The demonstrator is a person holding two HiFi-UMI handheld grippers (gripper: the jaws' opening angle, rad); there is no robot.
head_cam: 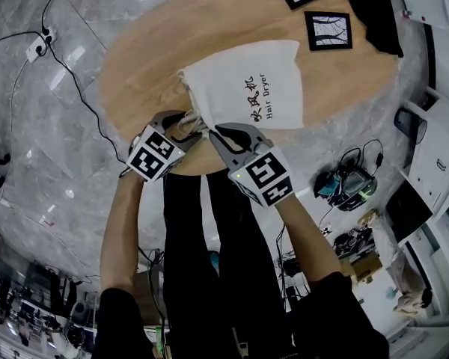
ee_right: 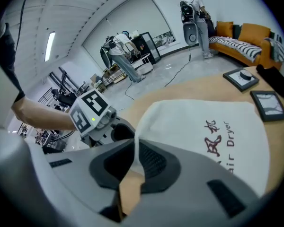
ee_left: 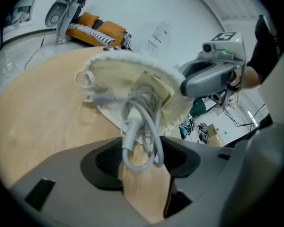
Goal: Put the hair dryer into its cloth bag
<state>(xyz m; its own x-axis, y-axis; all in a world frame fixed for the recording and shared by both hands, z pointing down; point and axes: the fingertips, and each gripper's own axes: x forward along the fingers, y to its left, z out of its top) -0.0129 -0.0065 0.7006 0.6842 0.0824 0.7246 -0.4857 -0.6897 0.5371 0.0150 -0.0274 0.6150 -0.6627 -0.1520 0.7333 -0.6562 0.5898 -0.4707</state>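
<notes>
Right gripper point(ee_right: 134, 160) has its fingers clamped on the cloth bag point(ee_right: 203, 122) mouth hem, pinning it to the worktop point(head_cam: 135, 66); left gripper point(ee_left: 139, 157) fingers are spread, loose around the cord point(ee_left: 142, 112) loop trailing out, with the hair dryer body apparently inside.

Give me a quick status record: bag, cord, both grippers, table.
bag: white cloth bag lies on the round wooden table, mouth toward the grippers
cord: grey cord loops out of the mouth; plug lies at the mouth
left gripper: jaws open, cord loop between them, not clamped
right gripper: shut on the bag's mouth edge
dryer body: not visible
other: two framed pictures at the table's far edge
</notes>
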